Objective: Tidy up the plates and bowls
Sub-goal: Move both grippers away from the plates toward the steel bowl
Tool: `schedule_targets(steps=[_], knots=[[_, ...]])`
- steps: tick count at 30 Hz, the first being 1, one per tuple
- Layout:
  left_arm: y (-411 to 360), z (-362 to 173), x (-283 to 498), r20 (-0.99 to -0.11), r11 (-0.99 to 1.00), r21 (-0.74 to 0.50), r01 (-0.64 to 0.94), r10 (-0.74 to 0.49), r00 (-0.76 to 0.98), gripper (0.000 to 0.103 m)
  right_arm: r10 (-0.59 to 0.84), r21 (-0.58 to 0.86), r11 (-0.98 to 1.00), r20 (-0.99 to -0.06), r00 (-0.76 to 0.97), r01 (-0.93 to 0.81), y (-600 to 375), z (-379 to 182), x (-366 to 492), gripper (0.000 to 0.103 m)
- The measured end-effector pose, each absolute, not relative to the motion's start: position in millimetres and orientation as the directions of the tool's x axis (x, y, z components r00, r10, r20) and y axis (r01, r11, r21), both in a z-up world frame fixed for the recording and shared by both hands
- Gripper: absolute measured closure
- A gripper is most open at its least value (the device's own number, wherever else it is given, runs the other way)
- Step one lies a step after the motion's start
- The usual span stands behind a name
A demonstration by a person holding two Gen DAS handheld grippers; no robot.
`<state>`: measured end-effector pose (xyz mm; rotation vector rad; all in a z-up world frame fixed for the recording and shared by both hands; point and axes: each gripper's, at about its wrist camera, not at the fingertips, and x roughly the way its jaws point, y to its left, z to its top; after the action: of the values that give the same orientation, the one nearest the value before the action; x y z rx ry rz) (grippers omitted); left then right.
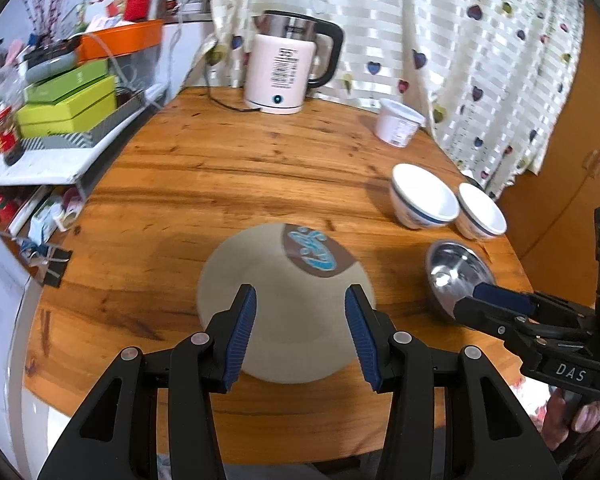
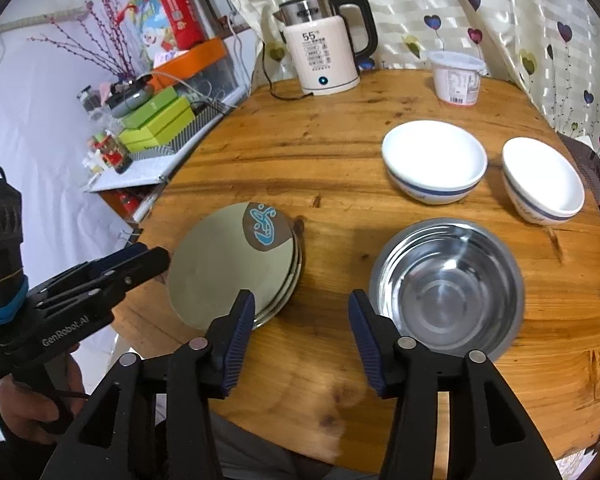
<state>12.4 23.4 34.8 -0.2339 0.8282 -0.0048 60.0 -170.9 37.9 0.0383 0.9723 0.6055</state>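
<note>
I see my left claw [image 1: 300, 332] spread empty above the stacked beige plates [image 2: 232, 260] on the table [image 2: 320, 160]. My right claw [image 2: 302, 338] gapes empty too, beside the steel bowl [image 2: 448, 284]; two white bowls [image 2: 434, 162] sit behind it.

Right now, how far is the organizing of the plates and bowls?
Done: the beige round plates lie in one stack on the wooden table. In hand: nothing; the left gripper and right gripper are both open and empty. Left: the steel bowl and two white ceramic bowls stand apart, not nested.
</note>
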Motion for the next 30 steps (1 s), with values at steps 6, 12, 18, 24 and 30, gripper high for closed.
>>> schedule_targets(steps=[6, 12, 18, 24, 30], knots=[[8.2, 35.2, 19.6, -0.734, 0.977, -0.208, -0.043, -0.127, 0.667, 0.055, 0.502, 0.300, 0.837, -0.754, 0.424, -0.457, -190.2, 38.6, 59.2, 0.050], [-1.9, 32.8, 26.0, -0.740, 0.975, -0.223, -0.010, -0.163, 0.652, 0.055, 0.509, 0.314, 0.838, -0.745, 0.432, -0.446, -210.7, 37.6, 57.9, 0.045], [-9.0, 30.8, 34.8, -0.746, 0.971, -0.239, 0.012, -0.192, 0.638, 0.055, 0.502, 0.330, 0.850, -0.745, 0.440, -0.410, -231.0, 38.1, 61.7, 0.041], [-14.7, 31.4, 44.9, -0.748, 0.968, -0.249, 0.032, -0.213, 0.629, 0.055, 0.477, 0.328, 0.870, -0.749, 0.459, -0.368, -244.7, 43.5, 68.1, 0.041], [-20.2, 30.7, 55.4, -0.757, 0.964, -0.259, 0.057, -0.239, 0.607, 0.055, 0.465, 0.337, 0.880, -0.755, 0.463, -0.335, -253.1, 42.6, 77.1, 0.041]])
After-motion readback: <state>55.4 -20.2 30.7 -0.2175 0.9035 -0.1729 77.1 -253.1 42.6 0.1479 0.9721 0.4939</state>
